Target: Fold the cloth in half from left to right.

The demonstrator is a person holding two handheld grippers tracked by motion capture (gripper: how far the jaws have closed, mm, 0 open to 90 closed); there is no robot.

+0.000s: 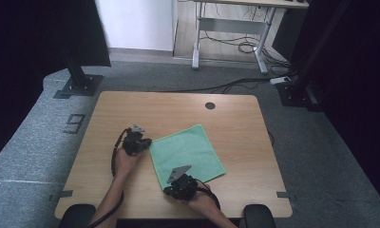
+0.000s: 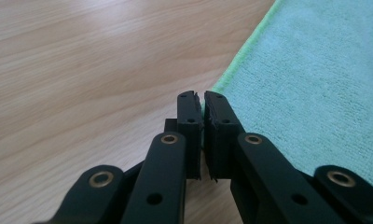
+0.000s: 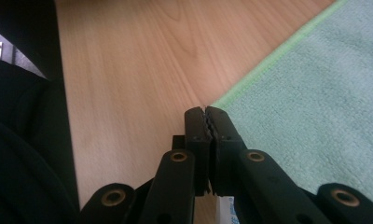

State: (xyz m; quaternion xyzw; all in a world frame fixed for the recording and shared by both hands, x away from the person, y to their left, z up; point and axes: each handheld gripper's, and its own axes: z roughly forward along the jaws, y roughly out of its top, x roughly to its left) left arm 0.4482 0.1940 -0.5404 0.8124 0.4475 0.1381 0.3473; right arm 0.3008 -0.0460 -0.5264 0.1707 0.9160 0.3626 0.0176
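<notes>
On the wooden table (image 1: 235,123) a green cloth (image 1: 188,153) lay flat; the left gripper (image 2: 202,100) pinched its left corner, the right gripper (image 3: 207,113) its near corner, both shut

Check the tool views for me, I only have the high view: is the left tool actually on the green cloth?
Observer: Yes. The left tool is shut, with the hem of the green cloth caught between its tips.
Operator: Right one?
Observer: The right tool is shut too, with its tips at the very corner of the cloth.
Operator: Cloth lifted?
Observer: Not visibly. It lies flat on the table beyond both tools.
</notes>
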